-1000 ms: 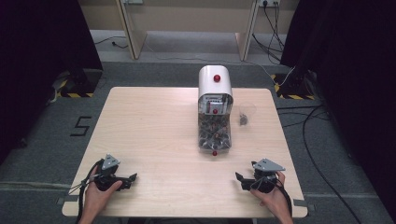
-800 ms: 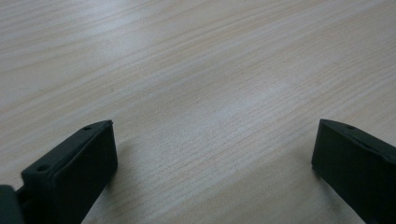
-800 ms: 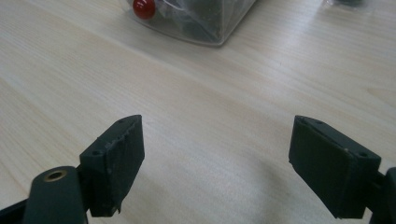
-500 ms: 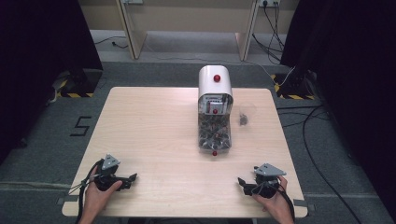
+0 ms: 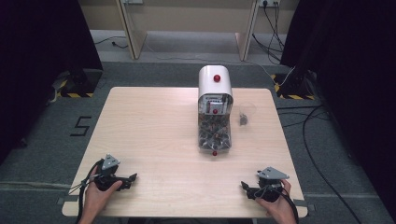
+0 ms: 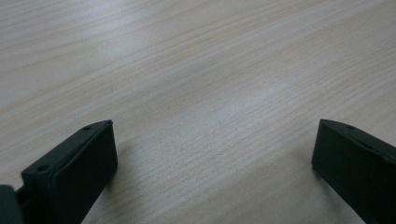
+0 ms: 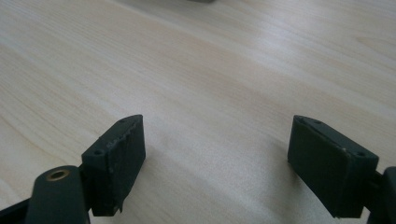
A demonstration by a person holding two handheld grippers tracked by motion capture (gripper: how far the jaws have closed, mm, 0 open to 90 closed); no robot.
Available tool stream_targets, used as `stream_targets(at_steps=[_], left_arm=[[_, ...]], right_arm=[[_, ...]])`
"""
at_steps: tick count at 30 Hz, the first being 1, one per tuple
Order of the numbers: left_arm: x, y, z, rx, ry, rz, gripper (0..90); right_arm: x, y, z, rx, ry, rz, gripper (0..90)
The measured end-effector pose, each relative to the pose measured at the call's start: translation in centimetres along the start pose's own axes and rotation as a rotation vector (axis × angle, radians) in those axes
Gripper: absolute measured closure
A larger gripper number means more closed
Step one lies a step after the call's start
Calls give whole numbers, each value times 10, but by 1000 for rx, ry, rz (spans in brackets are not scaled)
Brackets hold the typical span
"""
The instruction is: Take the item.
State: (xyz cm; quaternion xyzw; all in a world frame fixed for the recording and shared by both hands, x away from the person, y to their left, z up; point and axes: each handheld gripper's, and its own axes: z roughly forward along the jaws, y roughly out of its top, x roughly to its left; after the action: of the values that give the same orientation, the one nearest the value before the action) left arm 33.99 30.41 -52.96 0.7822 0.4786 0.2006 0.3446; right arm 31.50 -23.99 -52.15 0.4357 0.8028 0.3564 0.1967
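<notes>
Fingers [image 6: 70, 172] of our left gripper [image 5: 122, 179] stand wide apart over bare wood near the worktop's [image 5: 149, 126] front left corner, holding nothing. Toward the back edge, right of centre, lies the white-capped clear plastic dispenser [image 5: 215, 112], full of small dark pieces, red knobs on top and front. We judge it fairly heavy, stiff and slippery on its rounded sides, so its flat clear flanks look safest to grip. Just beside it, nearer the right edge, stands a small clear cup [image 5: 246, 113], light and easily tipped. Our right gripper [image 5: 250, 190] rests near the front right corner, equally wide open and empty. Pale wood grain looks smooth; grey carpet and cables surround it.
</notes>
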Motion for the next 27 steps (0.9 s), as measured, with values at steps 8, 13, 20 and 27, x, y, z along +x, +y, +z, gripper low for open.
stream_targets(at_steps=[8, 13, 20, 27], left_arm=[[0, 0, 0, 1, 0, 1, 0], [0, 0, 0, 1, 0, 1, 0], [0, 0, 0, 1, 1, 0, 0], [0, 0, 0, 1, 1, 0, 0]], right_arm=[[2, -4, -4, 15, -6, 1, 186], [4, -7, -7, 15, -11, 4, 169], [10, -17, -16, 8, -18, 14, 154], [13, -27, -21, -31, -25, 17, 152]])
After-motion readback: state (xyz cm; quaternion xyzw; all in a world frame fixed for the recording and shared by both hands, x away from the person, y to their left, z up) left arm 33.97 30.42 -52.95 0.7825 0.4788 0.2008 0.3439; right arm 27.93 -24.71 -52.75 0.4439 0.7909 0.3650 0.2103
